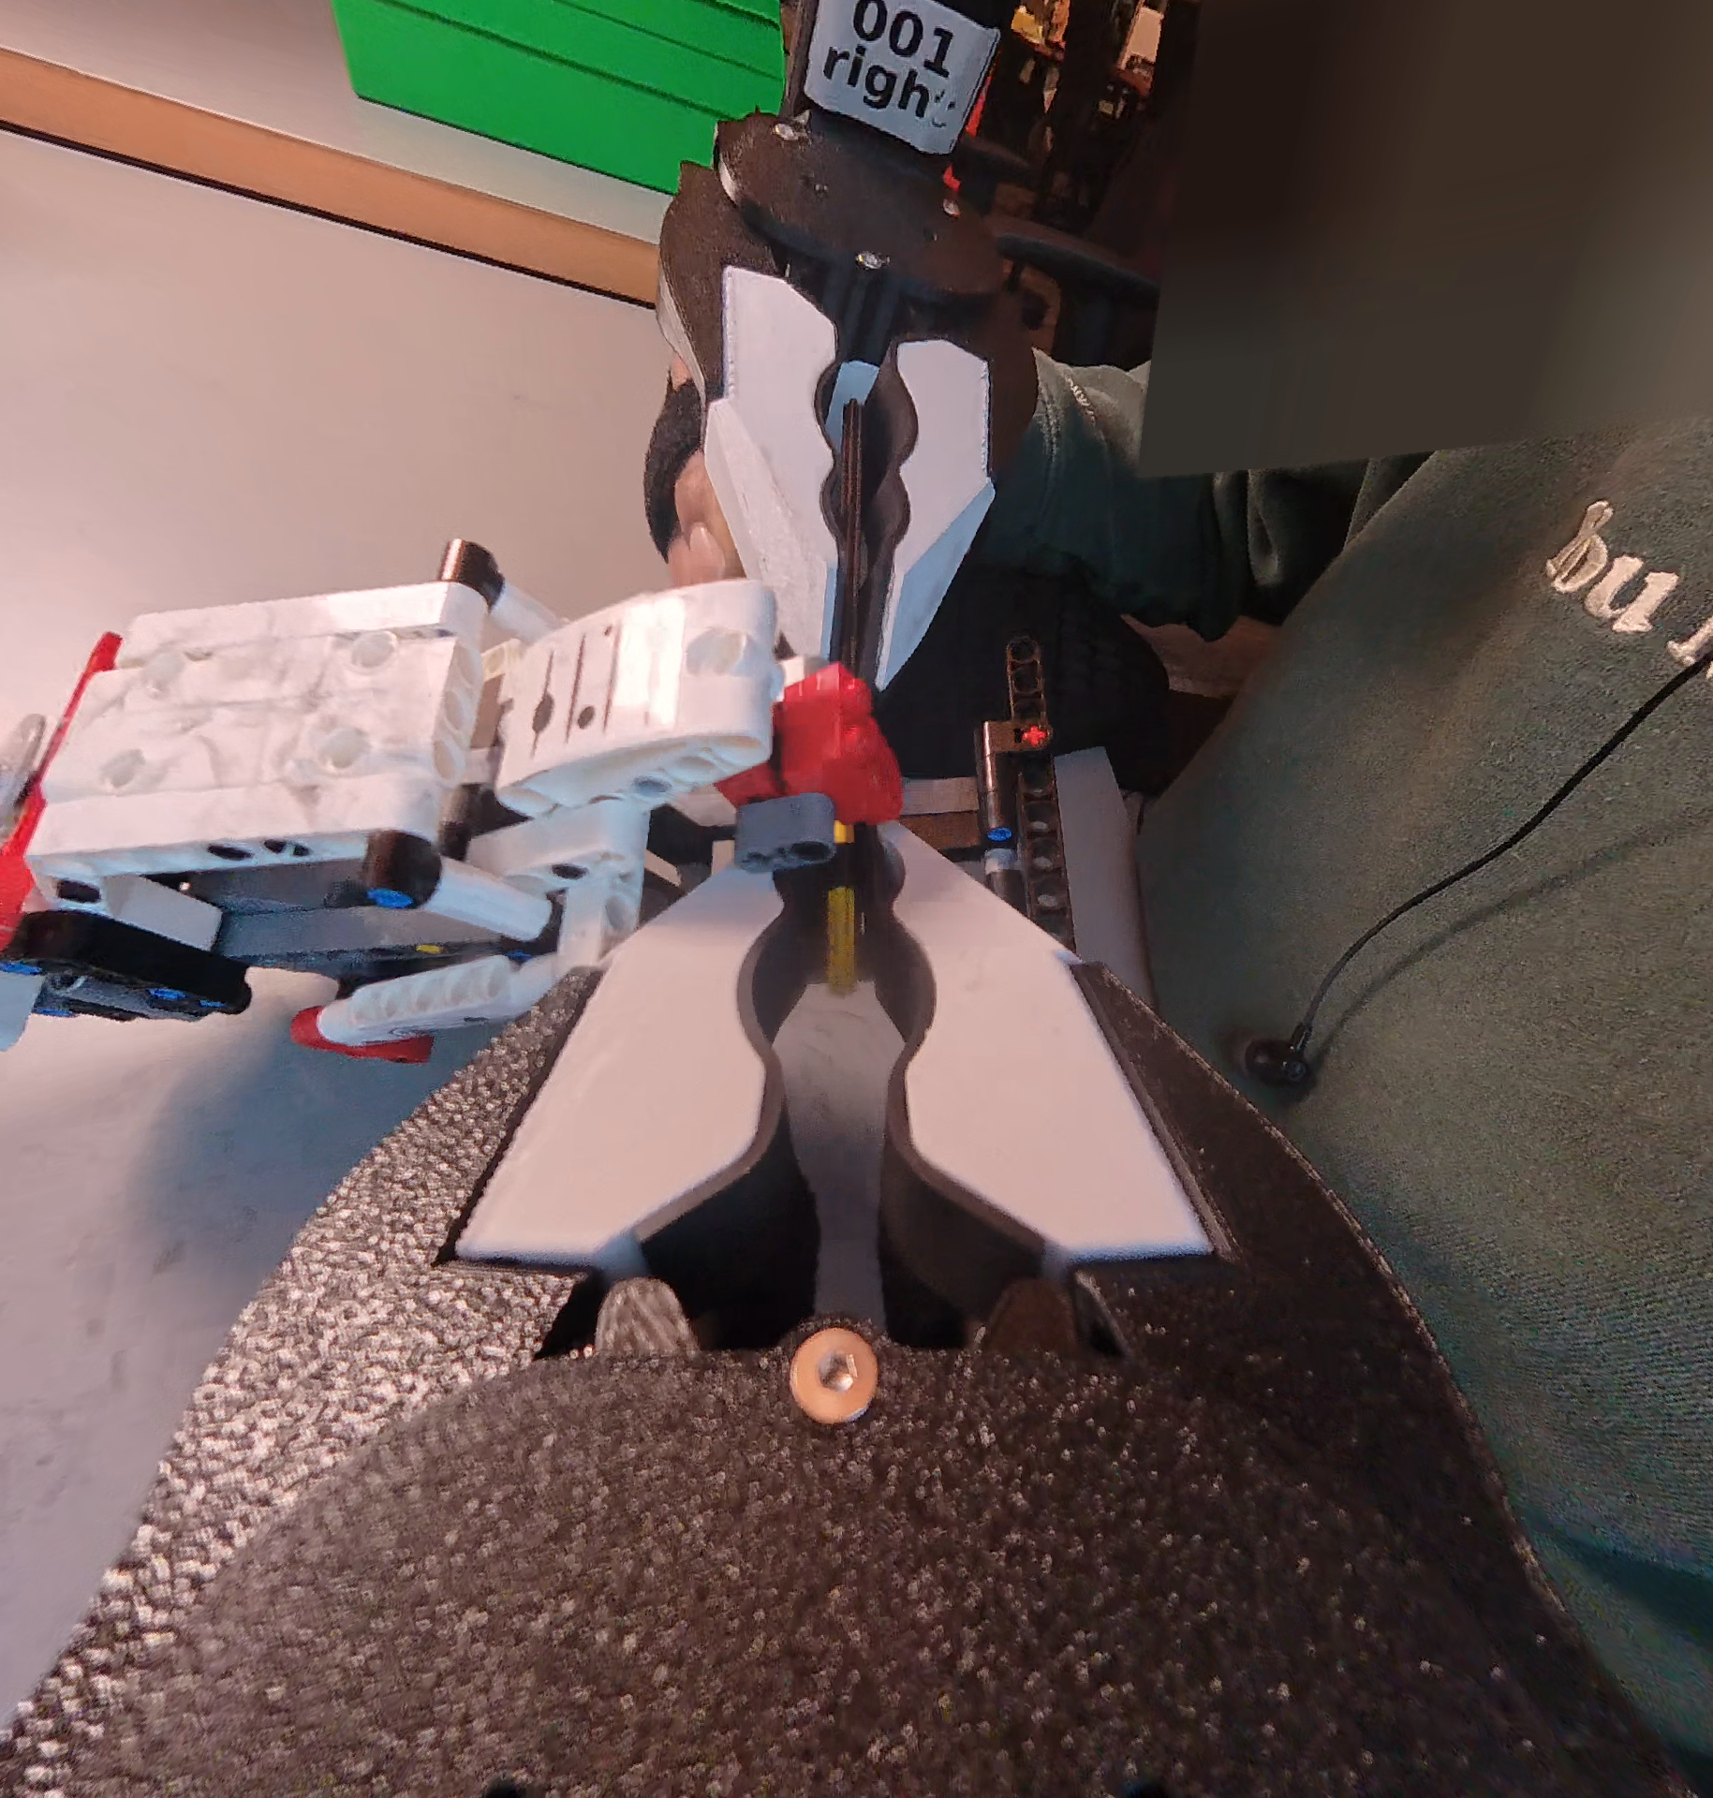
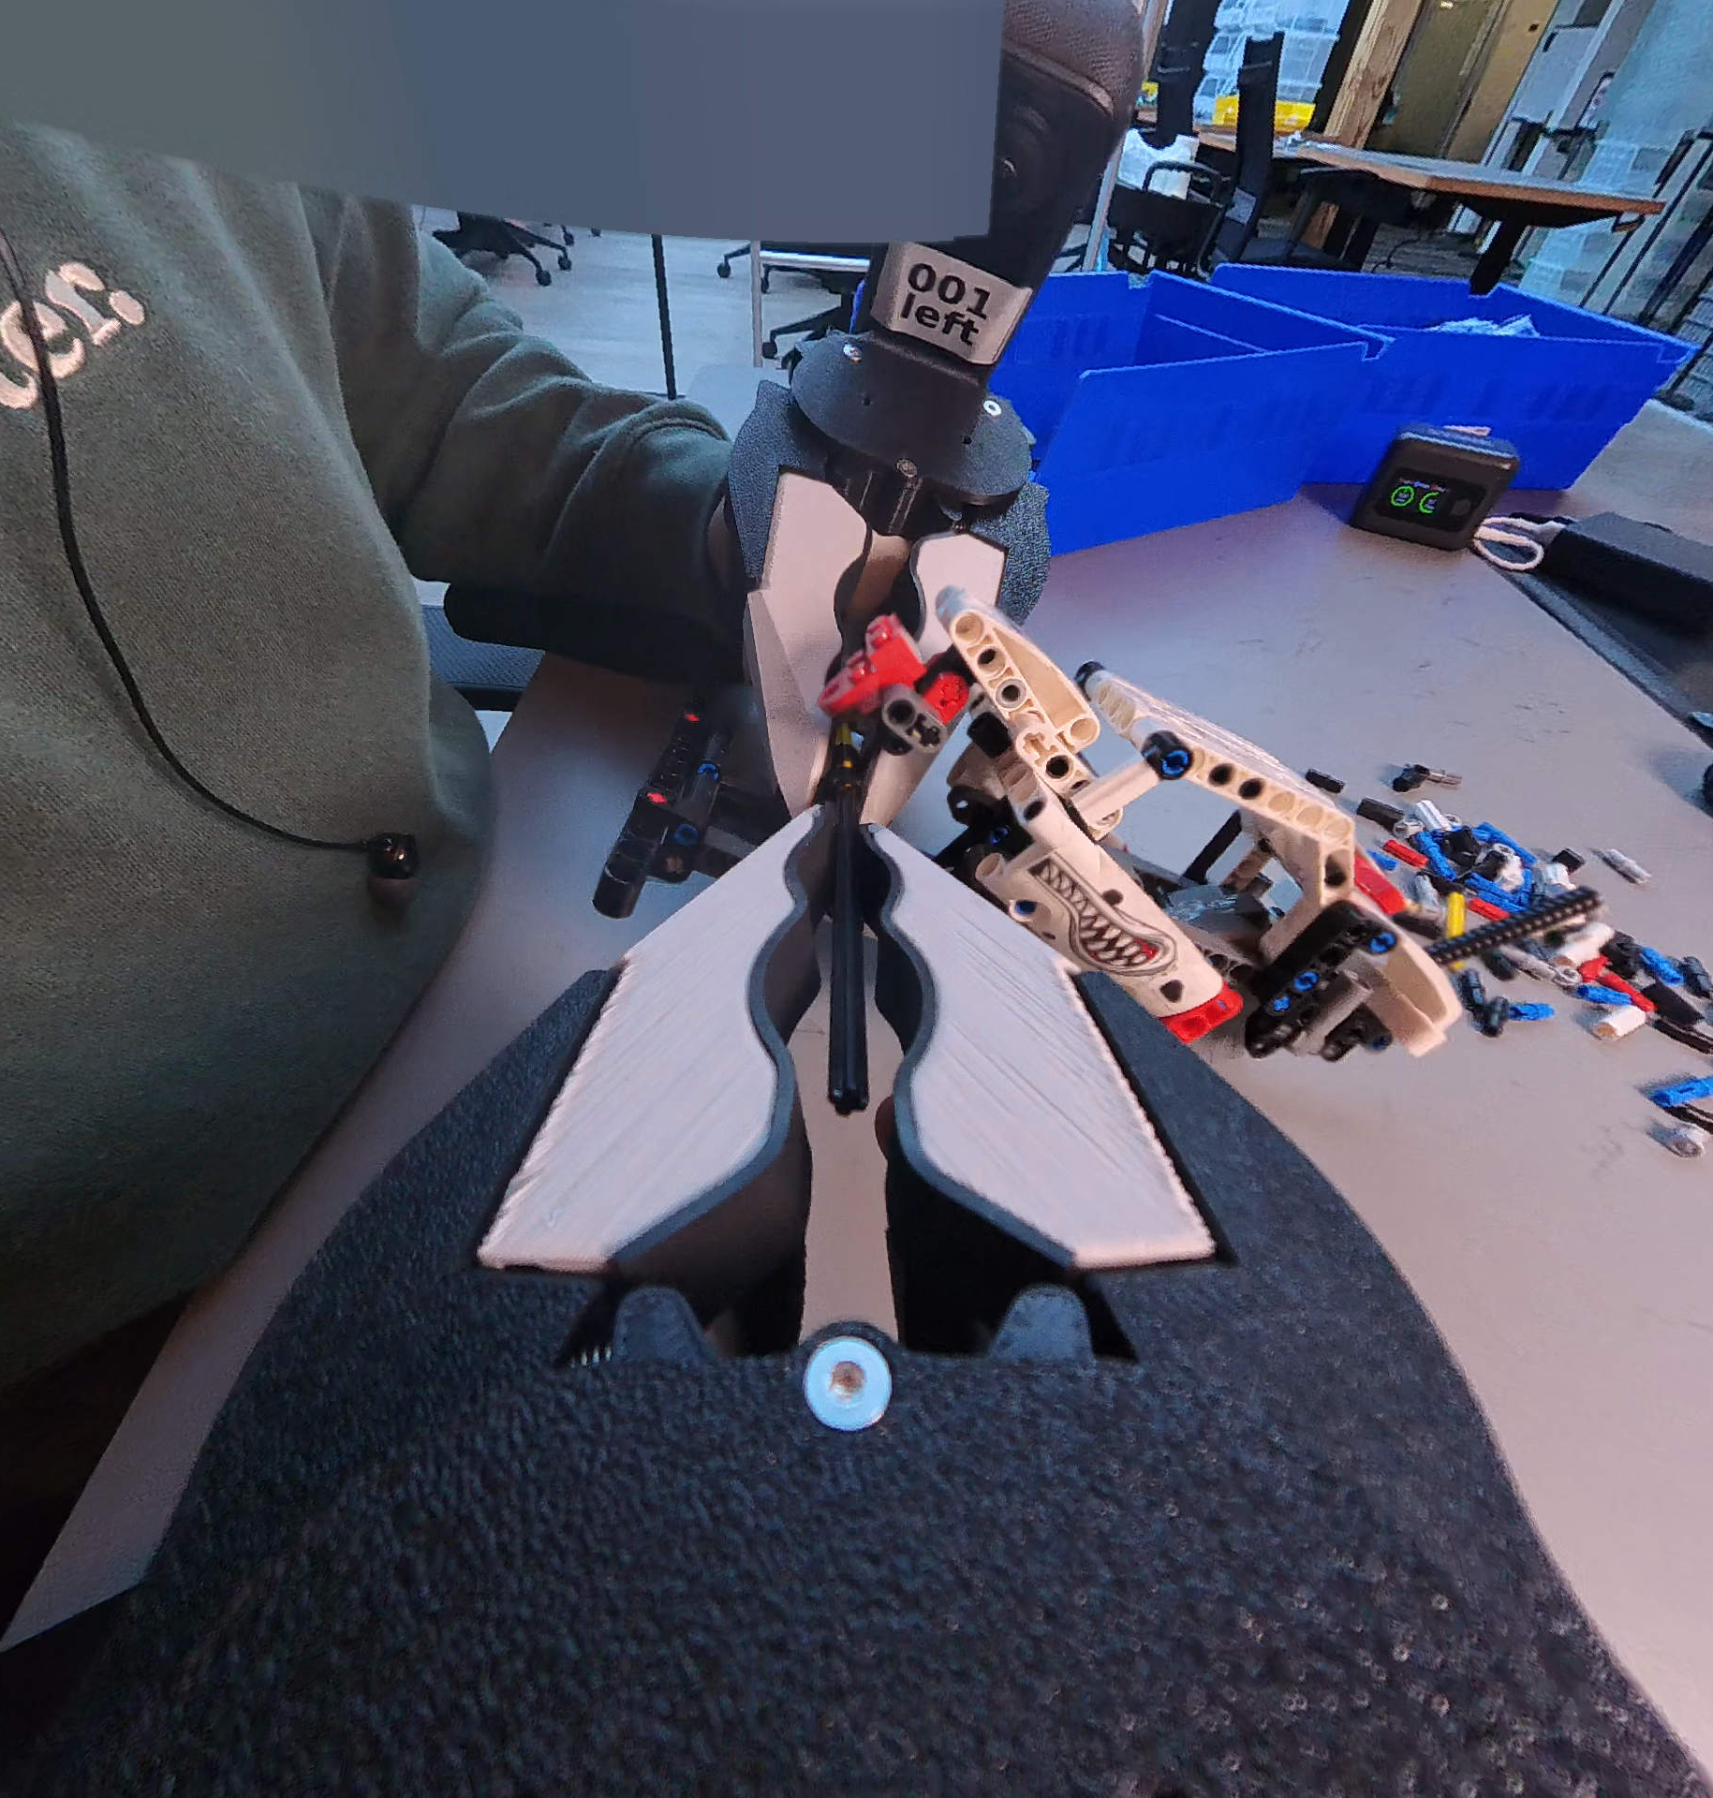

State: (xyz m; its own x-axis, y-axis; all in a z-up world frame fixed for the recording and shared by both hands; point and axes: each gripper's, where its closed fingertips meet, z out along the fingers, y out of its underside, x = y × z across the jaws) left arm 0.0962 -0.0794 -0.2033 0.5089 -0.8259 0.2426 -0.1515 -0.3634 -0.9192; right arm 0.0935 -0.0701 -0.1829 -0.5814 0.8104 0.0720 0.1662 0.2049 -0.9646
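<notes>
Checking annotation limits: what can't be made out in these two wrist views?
- Left wrist view: where the black axle ends, hidden behind the red piece.
- Left wrist view: the model is cut off by the left edge.
- Right wrist view: loose parts too small to sort.
- Both: blurred patches cover the person.

The building-brick model stands on the worktop and fills the middle ground. Between the model and the person's green sweatshirt the way is blocked: both tongs meet tip to tip there, the left tongs closed on a yellow pin, the right tongs closed on a black axle, with a black beam assembly lying just beside. Right of the model a scatter of loose small parts crowds the surface. Behind the model stand blue bins and a small black device. In front of the model the worktop is bare and open.
</notes>
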